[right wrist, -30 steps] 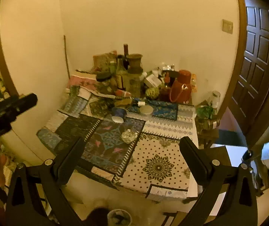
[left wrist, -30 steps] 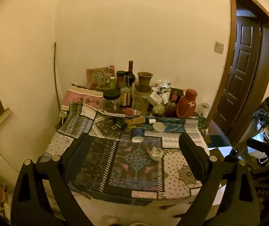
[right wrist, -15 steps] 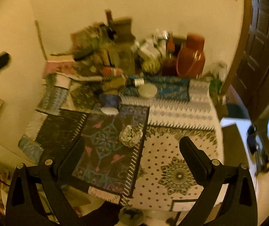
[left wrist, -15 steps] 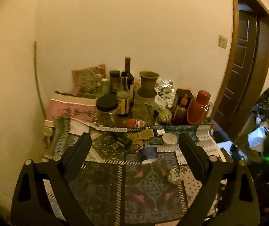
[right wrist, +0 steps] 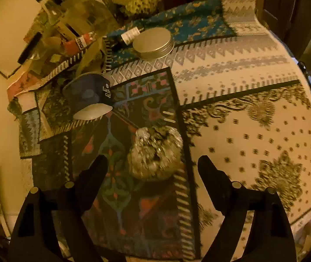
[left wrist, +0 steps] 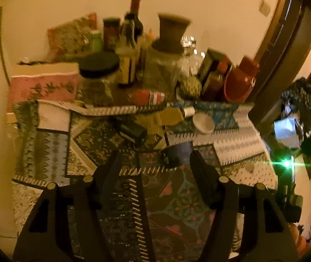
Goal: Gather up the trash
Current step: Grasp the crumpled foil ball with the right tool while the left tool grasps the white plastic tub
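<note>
Pointing down at the counter [right wrist: 253, 113], the right gripper [right wrist: 153, 163] has its jaws apart, just been closing, with the crumpled foil ball [right wrist: 155, 152] lying between the fingertips on the dark patterned cloth, pads not touching it. Left gripper [left wrist: 155, 159] jaws also apart and just been closing, nothing between them; the dark blue cup [left wrist: 177, 154] lies on its side just past the tips. Bottles, jars and a red jug [left wrist: 240, 80] crowd the counter's far edge.
</note>
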`<state>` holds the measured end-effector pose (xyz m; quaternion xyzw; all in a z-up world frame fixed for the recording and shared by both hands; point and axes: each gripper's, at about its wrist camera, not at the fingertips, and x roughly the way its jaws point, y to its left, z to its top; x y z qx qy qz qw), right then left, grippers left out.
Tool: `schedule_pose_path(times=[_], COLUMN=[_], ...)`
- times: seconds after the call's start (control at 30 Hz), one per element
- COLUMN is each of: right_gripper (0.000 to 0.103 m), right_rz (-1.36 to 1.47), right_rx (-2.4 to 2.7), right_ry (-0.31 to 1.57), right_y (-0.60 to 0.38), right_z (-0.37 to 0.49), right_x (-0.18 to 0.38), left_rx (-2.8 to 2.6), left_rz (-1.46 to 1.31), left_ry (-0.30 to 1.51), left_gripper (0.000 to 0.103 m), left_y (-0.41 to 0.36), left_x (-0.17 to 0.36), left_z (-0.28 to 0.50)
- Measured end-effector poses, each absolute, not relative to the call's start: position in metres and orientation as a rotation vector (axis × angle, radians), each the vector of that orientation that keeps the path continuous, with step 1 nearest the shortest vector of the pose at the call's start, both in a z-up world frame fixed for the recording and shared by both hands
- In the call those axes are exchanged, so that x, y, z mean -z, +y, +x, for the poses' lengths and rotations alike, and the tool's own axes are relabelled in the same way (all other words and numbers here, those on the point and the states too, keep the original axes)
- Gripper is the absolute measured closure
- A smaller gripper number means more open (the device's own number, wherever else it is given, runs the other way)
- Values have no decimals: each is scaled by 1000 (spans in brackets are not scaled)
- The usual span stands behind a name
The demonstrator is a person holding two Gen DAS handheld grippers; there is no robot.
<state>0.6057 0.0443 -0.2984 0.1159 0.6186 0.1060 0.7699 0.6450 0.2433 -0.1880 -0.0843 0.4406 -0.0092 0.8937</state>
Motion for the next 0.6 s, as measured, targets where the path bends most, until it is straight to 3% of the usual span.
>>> schedule_pose_path(times=[0.1,0.13,0.6], right_gripper=[43,54,59], right_rz=[219,210,156], right_rx=[-233,-234,-165], right_ry=[1383,1389,1261], right_y=[55,58,21], right_z=[612,613,596], right_x=[310,312,274], left_rx=[34,40,78], left_rz=[-174,-181,-258], left_ry=[965,982,1205], left_gripper=[39,39,39], left_y=[240,239,196], left_x=[209,215,289], left_z=[660,664,731])
